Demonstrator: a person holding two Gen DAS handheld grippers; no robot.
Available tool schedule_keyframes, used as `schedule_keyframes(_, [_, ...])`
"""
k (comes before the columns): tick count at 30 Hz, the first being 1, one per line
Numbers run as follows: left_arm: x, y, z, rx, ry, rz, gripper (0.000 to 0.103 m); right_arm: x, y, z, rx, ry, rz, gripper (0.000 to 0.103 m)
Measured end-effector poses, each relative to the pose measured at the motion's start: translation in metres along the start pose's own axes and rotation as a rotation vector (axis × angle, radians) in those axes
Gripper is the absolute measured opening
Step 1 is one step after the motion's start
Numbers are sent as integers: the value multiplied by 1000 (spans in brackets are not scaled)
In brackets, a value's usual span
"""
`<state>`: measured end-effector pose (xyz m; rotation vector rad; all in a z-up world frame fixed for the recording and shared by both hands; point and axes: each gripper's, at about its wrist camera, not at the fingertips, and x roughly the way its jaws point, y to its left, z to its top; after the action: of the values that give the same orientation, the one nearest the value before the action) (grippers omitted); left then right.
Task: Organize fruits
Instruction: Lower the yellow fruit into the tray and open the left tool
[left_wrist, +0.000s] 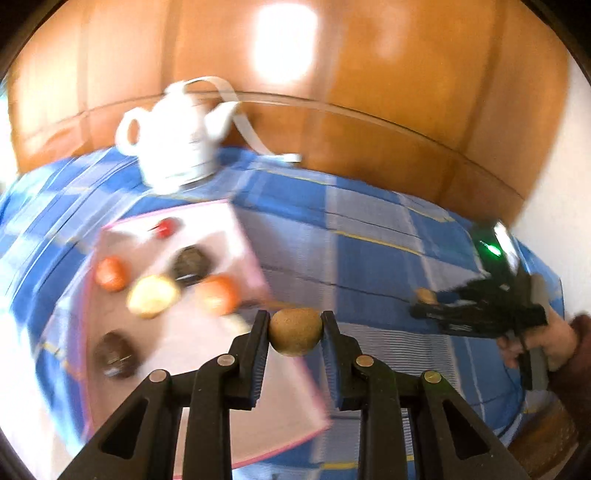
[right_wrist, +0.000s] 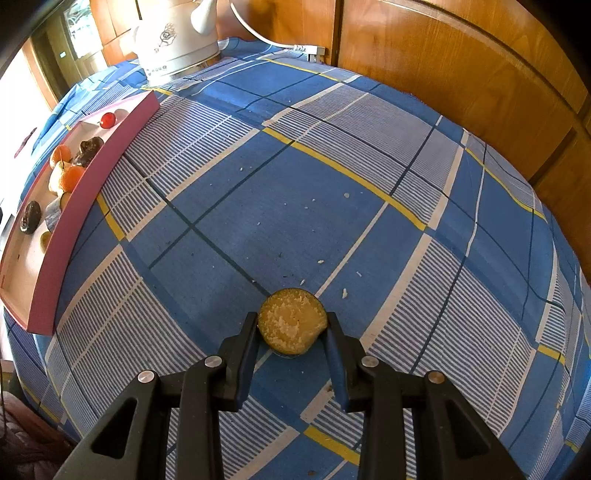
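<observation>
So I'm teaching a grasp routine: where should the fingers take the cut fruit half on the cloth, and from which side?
Grip the cut fruit half across its round rind, one of the fingers on each side, coming in low from the near side along the tablecloth. It seems to lie tilted, with its crumbly flesh facing up and away, so keep off that face. The right gripper already brackets it this way.

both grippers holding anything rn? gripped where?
Left gripper is shut on a brown round fruit, pinched at its two sides. Right gripper is shut on a cut fruit half, fingers on its rim, cut face toward the camera.
</observation>
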<state>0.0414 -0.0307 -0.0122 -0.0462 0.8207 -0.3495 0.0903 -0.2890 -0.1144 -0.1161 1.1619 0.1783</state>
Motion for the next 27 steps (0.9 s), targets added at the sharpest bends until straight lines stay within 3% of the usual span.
schedule_keyframes(5, [-6,63,-18,-159,32,66,27,0,0,0,3,0,0,34])
schedule_keyframes(9, [-1,80,-32,-224,65,67,27,0,0,0,5,0,-2,34])
schedule_keyframes(16, [22,83,-21,-240,88,63,28,0,-1,0,7,0,-1,34])
schedule_keyframes(23, [57,94,-2,-204,108,137,28,0,-1,1,8,1,1,34])
schedule_keyframes(27, [60,96,-5,-188,112,169,41,0,-1,1,8,2,0,34])
